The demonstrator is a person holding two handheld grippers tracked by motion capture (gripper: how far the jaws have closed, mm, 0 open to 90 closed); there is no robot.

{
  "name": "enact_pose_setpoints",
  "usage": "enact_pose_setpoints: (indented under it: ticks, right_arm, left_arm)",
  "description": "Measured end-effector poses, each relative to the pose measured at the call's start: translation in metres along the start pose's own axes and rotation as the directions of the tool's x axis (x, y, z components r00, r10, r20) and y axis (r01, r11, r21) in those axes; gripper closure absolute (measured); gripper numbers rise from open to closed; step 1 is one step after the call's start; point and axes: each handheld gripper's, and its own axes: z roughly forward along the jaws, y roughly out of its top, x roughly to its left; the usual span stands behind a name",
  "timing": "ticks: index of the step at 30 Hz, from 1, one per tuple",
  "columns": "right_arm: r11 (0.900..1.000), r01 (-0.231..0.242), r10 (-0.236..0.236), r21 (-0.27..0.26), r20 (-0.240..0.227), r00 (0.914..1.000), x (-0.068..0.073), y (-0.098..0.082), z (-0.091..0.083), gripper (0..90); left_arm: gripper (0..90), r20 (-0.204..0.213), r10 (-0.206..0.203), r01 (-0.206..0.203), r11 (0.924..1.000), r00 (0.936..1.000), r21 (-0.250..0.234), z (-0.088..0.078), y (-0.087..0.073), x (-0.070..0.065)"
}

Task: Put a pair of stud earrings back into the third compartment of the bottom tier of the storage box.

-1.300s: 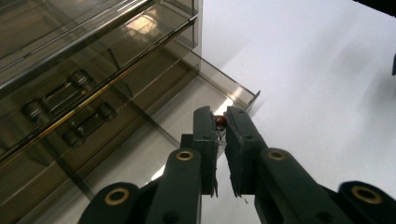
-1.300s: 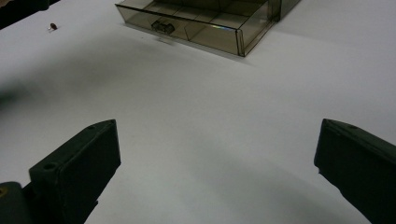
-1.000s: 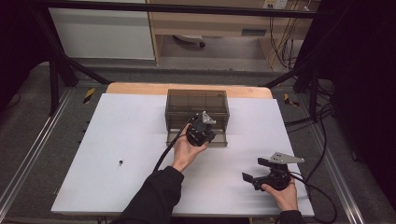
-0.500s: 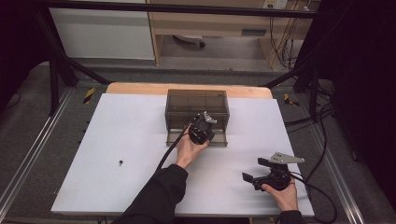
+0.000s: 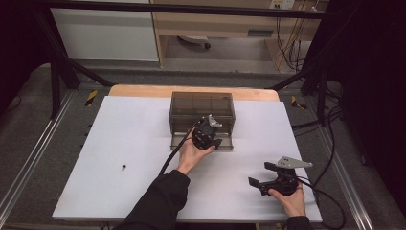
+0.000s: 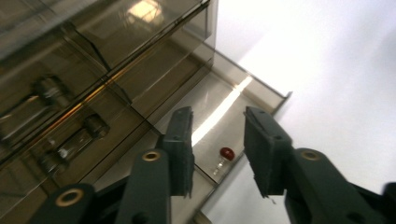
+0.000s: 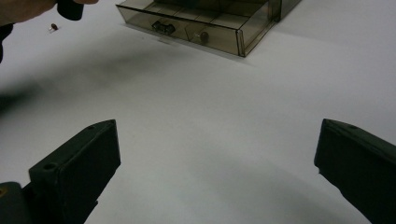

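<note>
Overhead, the left claw (image 6: 218, 154) has just been parting, released above the pulled-out drawer's (image 6: 219, 107) red-headed part (image 6: 227, 152).

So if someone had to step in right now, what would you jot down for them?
Left gripper: over the pulled-out drawer of the smoky plastic drawer box; its jaws have just been opening and nothing is between them. A small red-headed part lies in the drawer below the jaws.
Right gripper: open wide, holding nothing, low over the white table at the person's right.
Done: one part looks dropped in the drawer.
Left: probably the small dark part lying alone on the table's left, then closing the drawer.
</note>
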Motion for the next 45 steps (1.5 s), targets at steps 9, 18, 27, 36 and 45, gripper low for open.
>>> enact_pose_setpoints:
  ticks: [9, 18, 27, 36, 45]
  right_arm:
    - [1.000, -0.004, 0.004, 0.003, 0.001, 1.0000, 0.000, 0.000, 0.001, 0.8]
    - [1.000, -0.002, 0.002, 0.008, 0.003, 1.0000, 0.000, -0.001, 0.002, 0.8]
    - [1.000, 0.000, 0.000, 0.014, 0.008, 1.0000, 0.000, -0.001, 0.003, 0.7]
    - [1.000, 0.001, -0.001, 0.014, 0.010, 0.9999, 0.000, -0.001, 0.003, 0.7]
    - [1.000, 0.000, 0.000, 0.018, 0.010, 1.0000, 0.000, -0.002, 0.003, 0.7]
  left_arm:
    - [38.8, 0.021, 0.008, -0.007, 0.9983, 0.9998, -0.057, -0.035, -0.014, 0.001]
    - [23.4, 0.001, -0.009, 0.009, 0.9983, 1.0000, -0.058, -0.062, -0.034, 0.011]
    - [14.5, -0.023, -0.029, 0.027, 0.9967, 0.9993, -0.077, -0.093, -0.058, 0.024]
    - [8.0, -0.080, -0.052, 0.046, 0.9962, 0.9955, -0.074, -0.110, -0.085, 0.038]
    - [7.2, -0.090, -0.077, 0.068, 0.9936, 0.9930, -0.090, -0.127, -0.108, 0.049]
